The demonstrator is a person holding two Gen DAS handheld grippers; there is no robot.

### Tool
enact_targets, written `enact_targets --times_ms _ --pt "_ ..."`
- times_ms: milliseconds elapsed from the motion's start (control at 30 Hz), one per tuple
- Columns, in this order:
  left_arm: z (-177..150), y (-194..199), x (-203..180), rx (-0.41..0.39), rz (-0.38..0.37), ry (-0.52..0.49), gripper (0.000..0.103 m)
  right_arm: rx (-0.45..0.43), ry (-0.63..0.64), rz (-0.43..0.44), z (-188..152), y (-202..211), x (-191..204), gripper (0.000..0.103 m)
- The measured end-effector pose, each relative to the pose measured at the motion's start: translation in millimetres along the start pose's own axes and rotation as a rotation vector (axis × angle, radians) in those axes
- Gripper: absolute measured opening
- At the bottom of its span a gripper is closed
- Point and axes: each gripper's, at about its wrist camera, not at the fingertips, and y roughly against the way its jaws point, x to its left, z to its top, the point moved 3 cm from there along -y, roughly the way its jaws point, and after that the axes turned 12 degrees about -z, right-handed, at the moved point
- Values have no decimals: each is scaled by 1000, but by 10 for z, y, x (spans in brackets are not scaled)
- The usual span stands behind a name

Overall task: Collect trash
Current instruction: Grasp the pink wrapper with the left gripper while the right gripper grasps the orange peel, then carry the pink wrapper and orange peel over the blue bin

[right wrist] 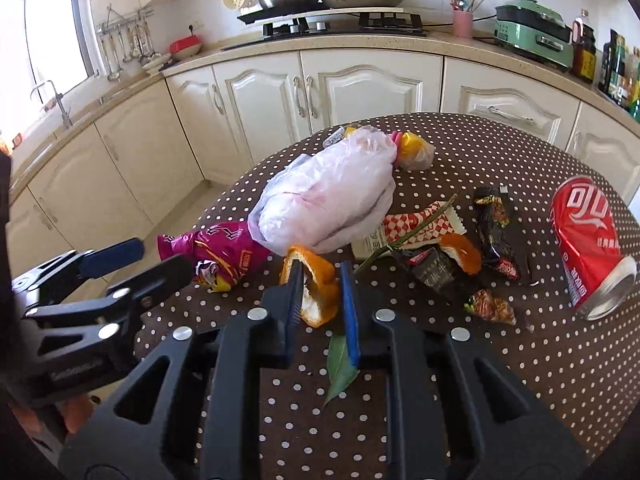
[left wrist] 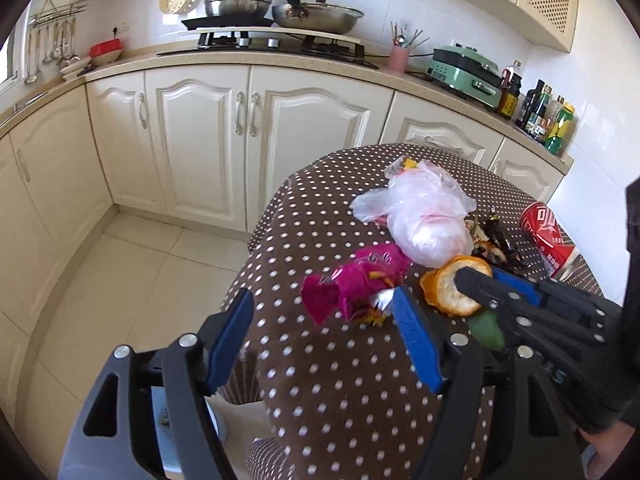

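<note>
Trash heap (right wrist: 328,204) near the table's (right wrist: 440,400) left edge; right hand-held gripper (right wrist: 320,300) clamping orange peel (right wrist: 316,284), left hand-held gripper (left wrist: 324,344) wide, empty.

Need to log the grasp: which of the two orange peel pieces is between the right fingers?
The nearer orange peel, by the green leaf, pinched by the right gripper. The other peel lies untouched among the dark wrappers.

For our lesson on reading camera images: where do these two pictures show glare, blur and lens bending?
Right wrist view: the window is blown out white, and the counter edge bows in a curve. Left wrist view: the pink wrapper looks smeared and soft, the cupboards bulge outward, and dark corners ring the picture. Both views: sunlight falls brightly on the spotted tablecloth.
</note>
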Motion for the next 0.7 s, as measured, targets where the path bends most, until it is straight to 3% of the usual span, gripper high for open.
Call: enact_targets --times_ms 200,300,367,700 --pt "71 -184 -89 6 -23 -18 66 -43 -36 2 -15 109 -119 16" --pt "67 -221 -165 26 -69 -27 26 -48 -41 8 -4 127 -129 16" --pt "52 -203 -202 23 -55 -49 20 -55 -42 8 -3 153 -133 15" --pt "-58 302 -233 -36 -108 -36 20 -137 -110 48 19 584 -232 13"
